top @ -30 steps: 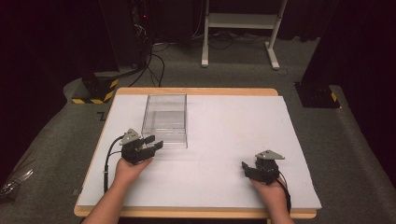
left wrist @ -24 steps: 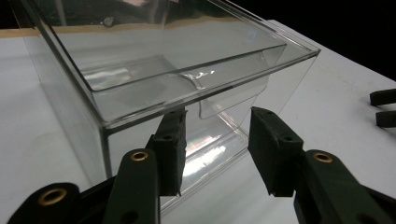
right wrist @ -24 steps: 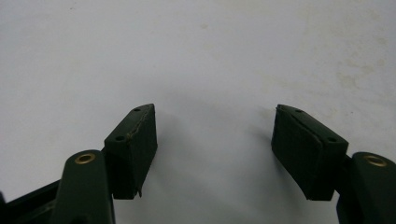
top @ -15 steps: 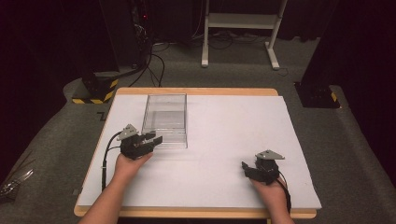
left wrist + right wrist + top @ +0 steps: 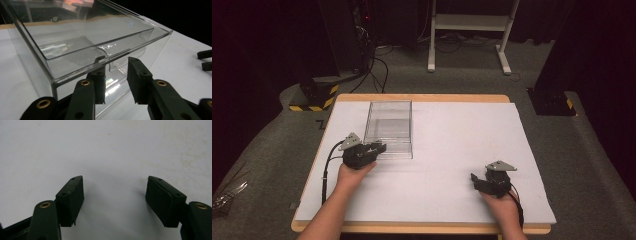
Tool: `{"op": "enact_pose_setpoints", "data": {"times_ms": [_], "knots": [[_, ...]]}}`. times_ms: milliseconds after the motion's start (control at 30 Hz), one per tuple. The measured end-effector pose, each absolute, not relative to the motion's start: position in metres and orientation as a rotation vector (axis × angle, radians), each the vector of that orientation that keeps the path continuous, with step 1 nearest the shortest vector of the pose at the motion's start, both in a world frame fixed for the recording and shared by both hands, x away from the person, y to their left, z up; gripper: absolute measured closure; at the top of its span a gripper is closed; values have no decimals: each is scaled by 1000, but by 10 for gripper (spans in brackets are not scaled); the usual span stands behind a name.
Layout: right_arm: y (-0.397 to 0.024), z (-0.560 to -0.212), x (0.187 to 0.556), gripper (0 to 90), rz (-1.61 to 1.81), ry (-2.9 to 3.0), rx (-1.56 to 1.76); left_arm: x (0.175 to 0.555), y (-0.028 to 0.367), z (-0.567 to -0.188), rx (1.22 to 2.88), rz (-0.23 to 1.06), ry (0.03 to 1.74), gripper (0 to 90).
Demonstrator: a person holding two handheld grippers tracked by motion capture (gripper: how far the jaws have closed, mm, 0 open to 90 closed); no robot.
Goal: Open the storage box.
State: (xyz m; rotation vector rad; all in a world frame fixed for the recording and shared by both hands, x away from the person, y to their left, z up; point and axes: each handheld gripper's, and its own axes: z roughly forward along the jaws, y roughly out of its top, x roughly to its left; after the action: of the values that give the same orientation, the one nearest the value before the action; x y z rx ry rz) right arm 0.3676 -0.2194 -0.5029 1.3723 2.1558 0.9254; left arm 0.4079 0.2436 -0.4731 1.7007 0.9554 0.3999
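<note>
Closing narrowly around the front pull tab of the clear plastic drawer box (image 5: pixel 95 50) near the table's left side, the left gripper (image 5: pixel 116 66) has jaws just drawing in, not yet pinching, so next comes a firm squeeze and pull, while the right gripper (image 5: pixel 115 182) rests wide open.

I see clear, colourless box (image 5: pixel 389 129) | my left tool (image 5: pixel 373 148) black, grey top plate | my right tool (image 5: pixel 475 181) black, brass rivets | bench (image 5: pixel 472 135) white top, tan wood edge | floor (image 5: pixel 277 150) grey carpet | floor block (image 5: pixel 316 96) yellow-black stripes
</note>
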Motion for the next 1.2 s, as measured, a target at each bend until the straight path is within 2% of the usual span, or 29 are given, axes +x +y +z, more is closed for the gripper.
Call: {"op": "enact_pose_setpoints", "data": {"times_ms": [367,1200], "knots": [[-219,-503,368,310,925,2156,1372,406,248,-478,1694,403,891,764],[-219,-503,367,310,924,2156,1370,377,255,-480,1707,387,829,817]]}}
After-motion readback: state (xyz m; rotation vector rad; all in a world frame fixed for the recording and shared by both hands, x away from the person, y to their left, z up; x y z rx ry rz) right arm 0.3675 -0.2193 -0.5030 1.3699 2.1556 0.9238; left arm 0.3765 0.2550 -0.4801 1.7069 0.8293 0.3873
